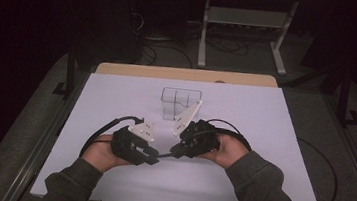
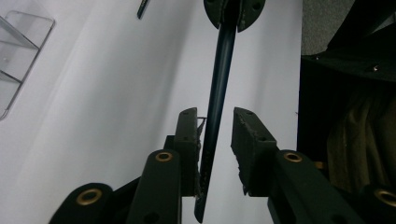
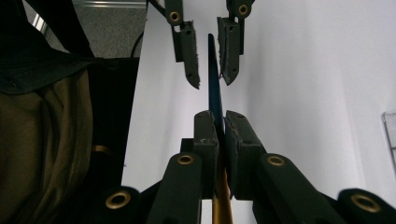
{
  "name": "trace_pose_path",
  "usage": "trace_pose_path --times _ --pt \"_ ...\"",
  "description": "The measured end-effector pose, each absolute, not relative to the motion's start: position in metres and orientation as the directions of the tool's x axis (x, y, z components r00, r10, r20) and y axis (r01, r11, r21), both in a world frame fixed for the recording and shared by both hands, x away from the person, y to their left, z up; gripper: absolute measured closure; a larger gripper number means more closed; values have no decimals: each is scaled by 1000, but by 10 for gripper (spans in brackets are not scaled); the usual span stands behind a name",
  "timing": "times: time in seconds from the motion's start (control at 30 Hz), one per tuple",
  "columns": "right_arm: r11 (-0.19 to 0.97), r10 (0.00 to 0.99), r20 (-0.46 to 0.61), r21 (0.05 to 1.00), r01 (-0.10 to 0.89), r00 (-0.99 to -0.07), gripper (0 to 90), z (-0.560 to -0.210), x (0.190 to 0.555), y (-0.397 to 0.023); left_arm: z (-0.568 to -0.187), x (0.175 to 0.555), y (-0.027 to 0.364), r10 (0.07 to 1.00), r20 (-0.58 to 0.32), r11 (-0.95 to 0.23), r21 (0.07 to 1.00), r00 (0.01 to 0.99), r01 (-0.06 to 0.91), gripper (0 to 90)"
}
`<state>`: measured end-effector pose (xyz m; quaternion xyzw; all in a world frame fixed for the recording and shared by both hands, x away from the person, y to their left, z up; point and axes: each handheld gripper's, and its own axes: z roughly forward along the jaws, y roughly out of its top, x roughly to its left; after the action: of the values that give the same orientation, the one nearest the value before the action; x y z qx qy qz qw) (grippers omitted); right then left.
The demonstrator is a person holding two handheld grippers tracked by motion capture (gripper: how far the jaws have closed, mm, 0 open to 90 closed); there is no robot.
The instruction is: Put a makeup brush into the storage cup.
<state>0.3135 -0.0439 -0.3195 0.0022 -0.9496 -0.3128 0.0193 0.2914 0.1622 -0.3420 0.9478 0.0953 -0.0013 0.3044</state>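
Thin dark blue rod [image 3: 214, 88], gold at one end, spans between both tools above the white table [image 1: 237, 187]. Right hand-held gripper [image 3: 219, 135] clamps it tight. Left hand-held gripper [image 2: 215, 135] sits parted around its tip, one pad touching. Clear compartment tray [image 1: 178, 103] stands just beyond the hands

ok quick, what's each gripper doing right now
Left gripper: open, jaws either side of a dark pen, not clamped.
Right gripper: shut on the pen.
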Motion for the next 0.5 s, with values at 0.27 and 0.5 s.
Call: trace_pose_path --times 0.27,0.5 --pt "805 -32 43 593 0 -999 829 -320 311 -40 -345 292 160 167 -78 -810 558 983 182 791" --pt "801 -43 42 598 -9 -998 829 -320 309 -40 -345 291 160 145 -79 -817 553 986 164 833"
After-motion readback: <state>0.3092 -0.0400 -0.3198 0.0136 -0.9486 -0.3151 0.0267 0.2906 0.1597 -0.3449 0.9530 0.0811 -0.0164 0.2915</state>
